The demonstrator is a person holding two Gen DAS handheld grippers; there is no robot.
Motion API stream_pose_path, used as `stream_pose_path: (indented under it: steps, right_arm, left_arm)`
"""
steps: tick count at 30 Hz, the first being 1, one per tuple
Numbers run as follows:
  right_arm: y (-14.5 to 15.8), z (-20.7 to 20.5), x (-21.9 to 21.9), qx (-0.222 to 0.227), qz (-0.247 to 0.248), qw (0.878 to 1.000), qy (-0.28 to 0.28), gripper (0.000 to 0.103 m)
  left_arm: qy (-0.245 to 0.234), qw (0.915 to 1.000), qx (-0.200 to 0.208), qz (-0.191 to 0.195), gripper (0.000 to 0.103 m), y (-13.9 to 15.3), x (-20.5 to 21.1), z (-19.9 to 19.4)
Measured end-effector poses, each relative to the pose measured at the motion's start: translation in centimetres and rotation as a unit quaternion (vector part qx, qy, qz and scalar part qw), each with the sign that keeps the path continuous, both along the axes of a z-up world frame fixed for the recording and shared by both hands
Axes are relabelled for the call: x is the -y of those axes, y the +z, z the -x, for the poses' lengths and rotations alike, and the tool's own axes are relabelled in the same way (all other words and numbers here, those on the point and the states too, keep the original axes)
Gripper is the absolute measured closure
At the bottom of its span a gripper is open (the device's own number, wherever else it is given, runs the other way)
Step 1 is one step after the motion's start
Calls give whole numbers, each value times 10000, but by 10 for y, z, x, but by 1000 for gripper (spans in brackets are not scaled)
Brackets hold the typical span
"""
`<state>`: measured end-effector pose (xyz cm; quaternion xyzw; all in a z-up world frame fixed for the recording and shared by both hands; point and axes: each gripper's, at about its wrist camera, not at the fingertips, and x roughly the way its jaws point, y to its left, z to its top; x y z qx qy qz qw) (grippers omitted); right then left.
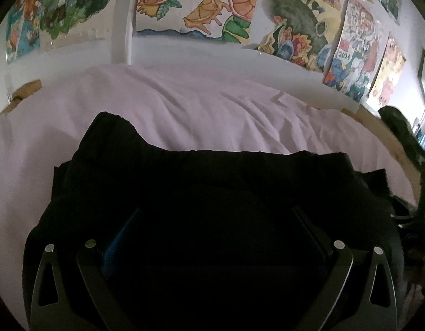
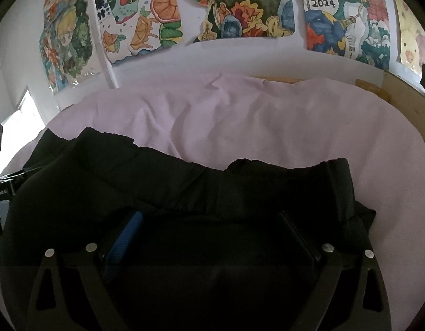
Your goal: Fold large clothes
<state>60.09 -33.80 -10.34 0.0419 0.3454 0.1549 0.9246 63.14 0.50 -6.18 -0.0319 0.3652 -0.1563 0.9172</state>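
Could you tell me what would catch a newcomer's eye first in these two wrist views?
First, the dark black garment, bunched in a broad heap on the pale lilac bed sheet and filling the lower half of both views, right in front of both grippers. Next, the bright hand-painted posters along the white wall behind the bed, showing orange slices and green leaves, one marked 2024.

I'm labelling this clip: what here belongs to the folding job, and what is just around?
Job:
black garment, lying bunched on the sheet
left gripper
right gripper
pink sheet, the folding surface

Around:
wall drawings
white pole
wooden frame
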Motion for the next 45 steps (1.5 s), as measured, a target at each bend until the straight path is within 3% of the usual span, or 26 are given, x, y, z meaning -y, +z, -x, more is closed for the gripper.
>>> stream_pose_path:
  steps: [4, 7, 14, 17, 24, 28, 36, 45]
  right_arm:
    - [0, -1, 14, -100, -473, 9986, 202, 4]
    - [0, -2, 14, -146, -487, 9984, 232, 4]
    - [9, 6, 15, -156, -238, 9992, 271, 4]
    - [15, 15, 23, -64, -31, 10000, 37, 4]
    - [28, 39, 58, 160, -349, 9992, -150, 4]
    - [29, 51, 82, 89, -475, 9986, -219, 4]
    - [9, 70, 113, -482, -1040, 9933, 133, 3]
    - [-30, 56, 111, -1219, -1825, 9736, 620, 0]
  left_arm:
    - [-13, 9993, -127, 338, 1, 5, -11, -3]
    - [-8, 9988, -195, 445, 1, 7, -16, -6]
    - [-51, 9998, -113, 154, 1, 19, -27, 2]
    - [57, 9999, -6, 98, 1, 26, -38, 11]
    - [197, 9993, 312, 22, 1, 40, -80, 44]
    - [21, 10000, -19, -11, 1, 32, -99, 56]
    - [-462, 9906, -920, 896, 1, 14, -123, 57]
    - [-813, 9866, -1129, 848, 1, 7, -117, 46]
